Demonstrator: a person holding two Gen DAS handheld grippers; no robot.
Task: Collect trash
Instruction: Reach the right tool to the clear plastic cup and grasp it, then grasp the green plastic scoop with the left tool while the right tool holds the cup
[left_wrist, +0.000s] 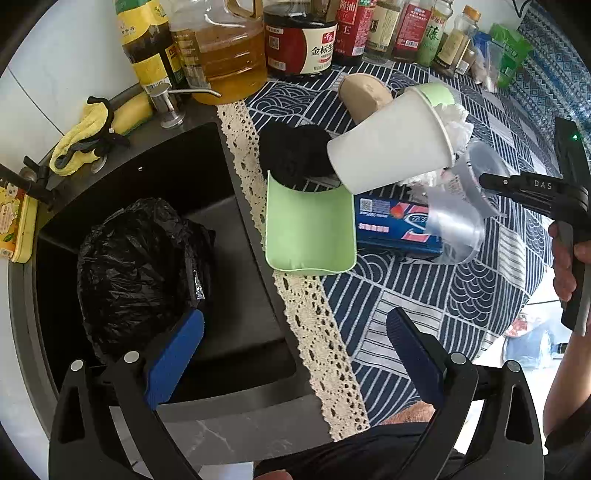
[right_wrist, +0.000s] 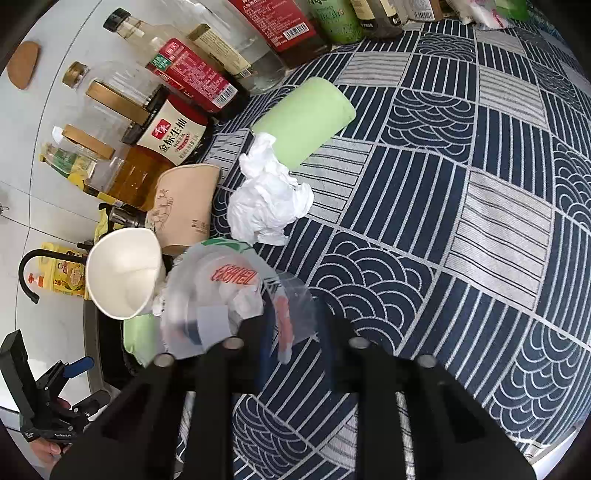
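The step in hand seems to be carrying trash to the black bag (left_wrist: 136, 269) in the sink (left_wrist: 236, 317). The right gripper (right_wrist: 291, 332) grasps a clear plastic cup (right_wrist: 229, 295). The left gripper (left_wrist: 295, 343) is released, with the bag at its ten o'clock. Next, the cup must probably travel over the bag.

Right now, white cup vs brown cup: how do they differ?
The white cup is plain and sits nearer the sink; the brown cup is printed and sits nearer the bottles. The white cup's open mouth faces the right wrist camera; the brown cup shows its side. Both are paper cups lying tipped over on the patterned cloth.
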